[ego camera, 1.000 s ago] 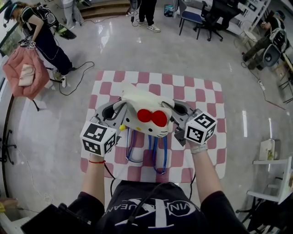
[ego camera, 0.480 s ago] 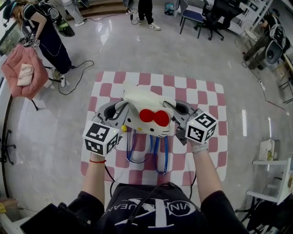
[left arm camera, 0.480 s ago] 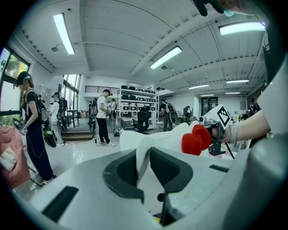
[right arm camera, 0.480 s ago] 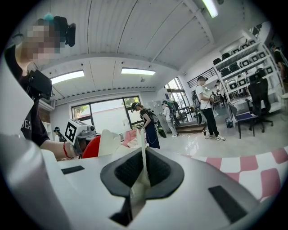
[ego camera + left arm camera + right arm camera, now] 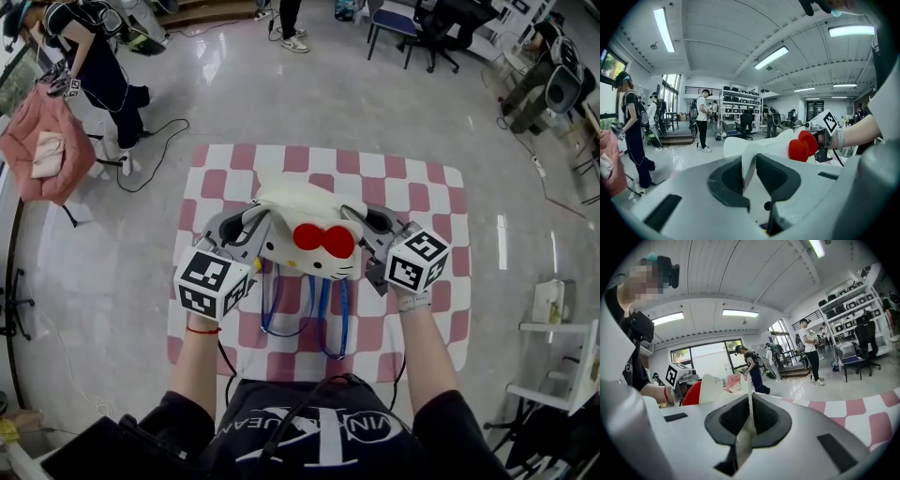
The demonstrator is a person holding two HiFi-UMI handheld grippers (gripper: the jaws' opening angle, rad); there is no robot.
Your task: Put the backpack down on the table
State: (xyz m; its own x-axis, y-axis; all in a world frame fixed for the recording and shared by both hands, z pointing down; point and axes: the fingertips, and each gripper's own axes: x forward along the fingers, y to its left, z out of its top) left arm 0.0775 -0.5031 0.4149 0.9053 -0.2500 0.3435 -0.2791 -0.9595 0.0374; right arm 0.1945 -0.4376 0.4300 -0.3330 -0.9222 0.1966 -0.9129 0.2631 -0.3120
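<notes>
A white cat-face backpack [image 5: 306, 230] with a red bow [image 5: 323, 240] hangs between my two grippers above the pink-and-white checked table [image 5: 412, 187]. Its blue straps [image 5: 328, 314] dangle below it. My left gripper [image 5: 255, 223] is shut on the backpack's left edge; a white fold [image 5: 747, 166] is pinched between its jaws. My right gripper [image 5: 354, 222] is shut on the right edge, with a thin white fold [image 5: 749, 420] between the dark pads. The bow [image 5: 802, 145] also shows in the left gripper view.
The table [image 5: 876, 413] stands on a glossy grey floor. A pink jacket [image 5: 37, 141] hangs at the far left beside a person [image 5: 89, 61]. Chairs [image 5: 412, 28] and other people stand at the back. A white stand [image 5: 562, 328] is at the right.
Both grippers and the backpack have shifted slightly toward me and to the right over the table. The grip on both edges is unchanged.
</notes>
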